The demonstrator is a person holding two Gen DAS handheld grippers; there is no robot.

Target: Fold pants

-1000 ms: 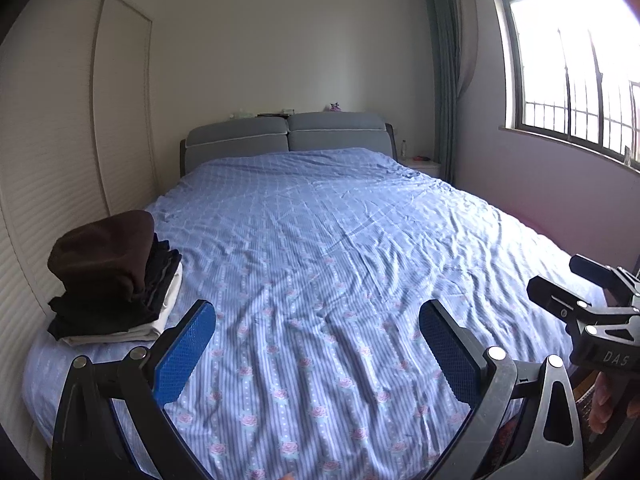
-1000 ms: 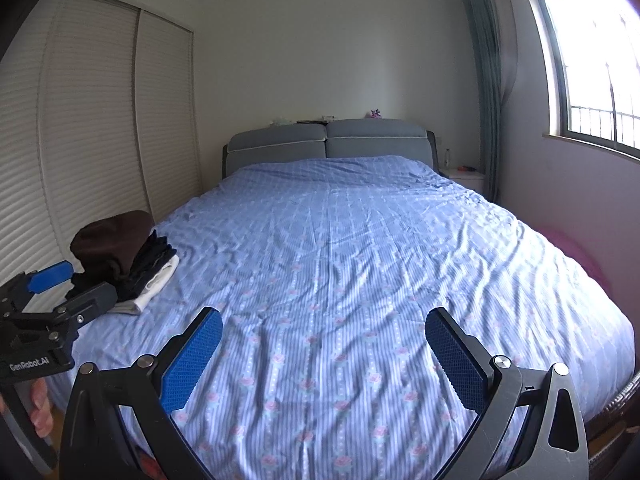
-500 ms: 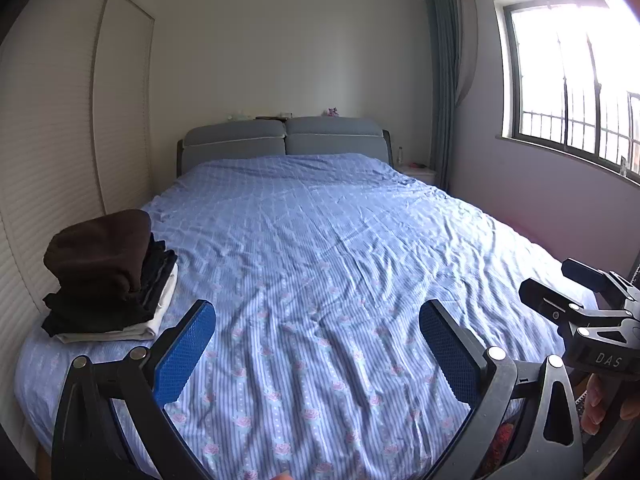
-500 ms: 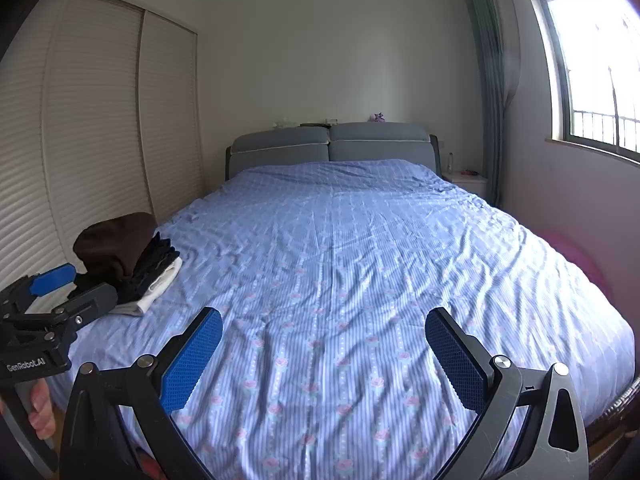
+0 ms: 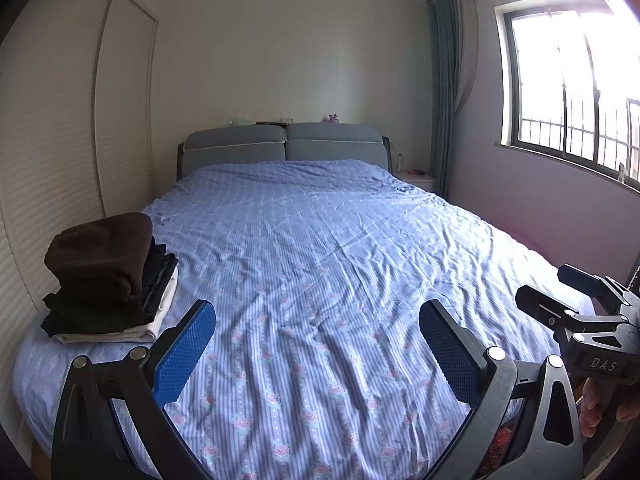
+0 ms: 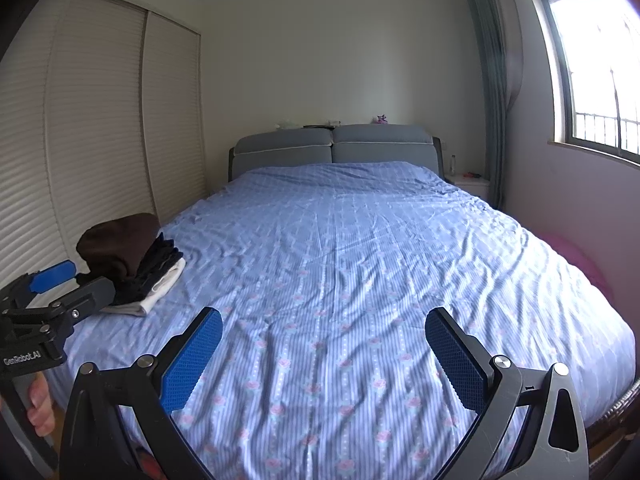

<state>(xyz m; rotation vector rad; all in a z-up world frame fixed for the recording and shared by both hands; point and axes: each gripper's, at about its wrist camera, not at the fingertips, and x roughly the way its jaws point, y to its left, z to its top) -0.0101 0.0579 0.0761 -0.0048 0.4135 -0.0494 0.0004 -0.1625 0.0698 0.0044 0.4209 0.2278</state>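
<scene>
At bed [image 5: 320, 280] left edge, folded stack [image 5: 108, 280]; both grippers, left gripper [image 5: 316, 354], right gripper [image 6: 324, 356], jaws wide apart, empty; grab top pants by waistband corners, probably.

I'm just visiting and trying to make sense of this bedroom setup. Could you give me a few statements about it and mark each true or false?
1. A stack of folded clothes sits near the foot of the bed, on the wardrobe side. True.
2. The top item of the stack is white. False: it is dark brown; the white piece lies at the bottom.
3. The left gripper has its jaws open and empty. True.
4. The right gripper is clamped on pants. False: its jaws are open, holding nothing.
5. Pants lie spread across the middle of the bed. False: only the blue floral sheet shows there.
</scene>
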